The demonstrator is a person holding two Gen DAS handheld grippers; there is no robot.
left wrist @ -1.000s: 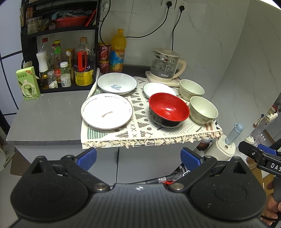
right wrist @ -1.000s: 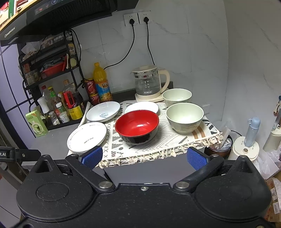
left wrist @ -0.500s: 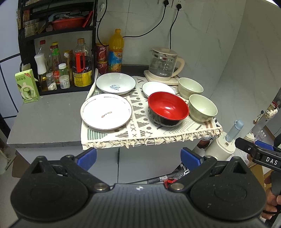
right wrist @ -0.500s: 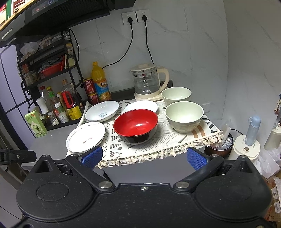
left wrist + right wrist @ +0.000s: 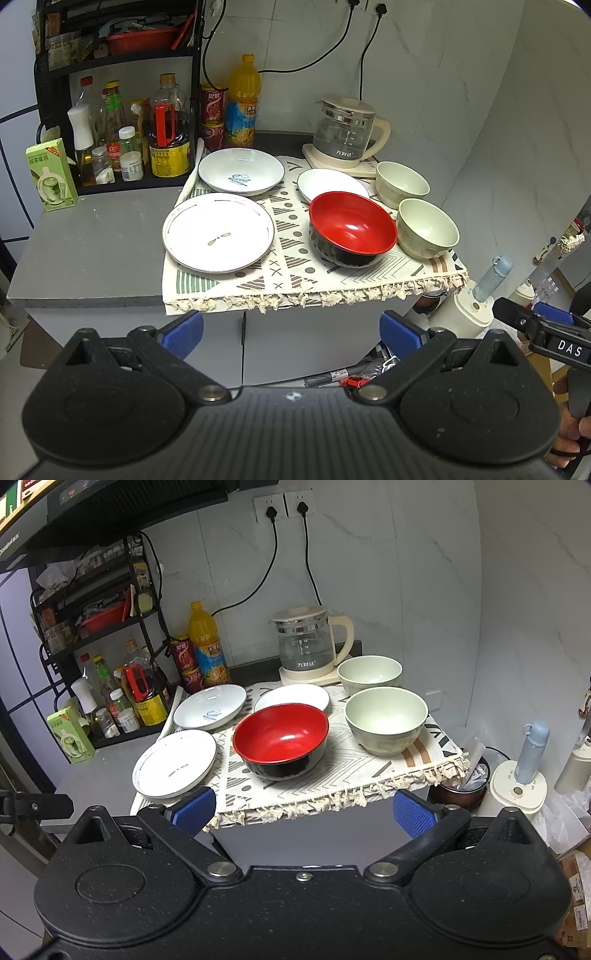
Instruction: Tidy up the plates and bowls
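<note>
We've got both tongs wide open and holding nothing, left tongs (image 5: 291,328) and right tongs (image 5: 303,808) hanging short of the bench (image 5: 96,251). On the patterned cloth (image 5: 291,266): red bowl (image 5: 351,225) in the middle, two pale bowls (image 5: 426,227) on its right, big plate (image 5: 218,232) on its left, two smaller plates (image 5: 240,171) behind.

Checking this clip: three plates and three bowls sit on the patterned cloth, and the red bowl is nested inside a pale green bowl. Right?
Not quite. The red bowl stands alone on the patterned cloth, beside the near pale green bowl, not inside it; the right wrist view shows this. The rest holds.
</note>
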